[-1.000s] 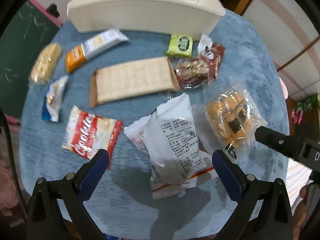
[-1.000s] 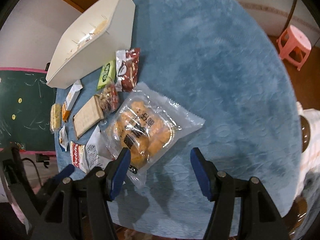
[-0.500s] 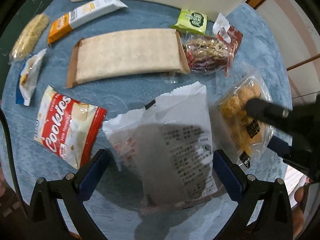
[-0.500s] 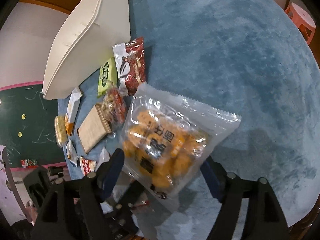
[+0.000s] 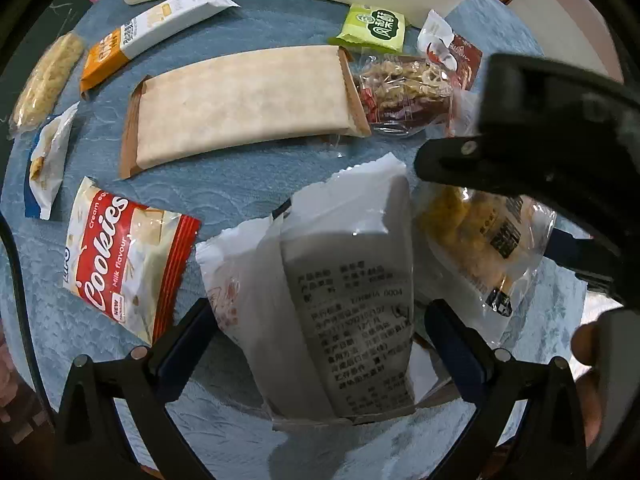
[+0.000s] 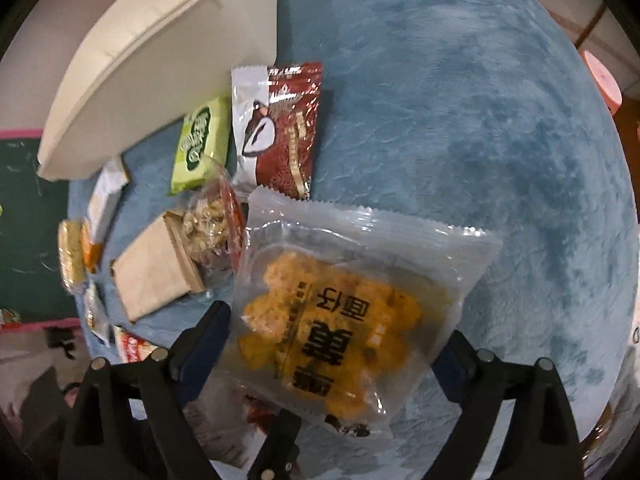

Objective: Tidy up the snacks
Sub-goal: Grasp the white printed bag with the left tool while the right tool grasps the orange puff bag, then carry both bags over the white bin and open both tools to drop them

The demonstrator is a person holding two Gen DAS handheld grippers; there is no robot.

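Observation:
Snack packets lie on a round table with a blue cloth [image 6: 480, 120]. My left gripper [image 5: 320, 334] points down, open, its fingers either side of a white packet [image 5: 344, 280] with printed text. My right gripper [image 6: 328, 350] also points down over a clear bag of orange-yellow snacks [image 6: 340, 312]. Its jaws are opening and the bag lies between them, with the pads off it. In the left wrist view the right gripper's black body [image 5: 528, 140] covers part of that clear bag [image 5: 480, 236]. A white bin [image 6: 160, 60] stands at the table's far side.
A red Cookies packet [image 5: 120, 256], a long beige cracker pack [image 5: 240, 104], a green packet [image 5: 372, 26], a nut packet [image 5: 404, 88], a maroon packet [image 6: 280, 120] and an orange-white bar [image 5: 152, 28] lie around. A pink stool [image 6: 604, 80] stands beyond the table.
Both grippers have come down closer to the table. The left now straddles the white packet. The right moved over the clear bag and its jaws spread wider.

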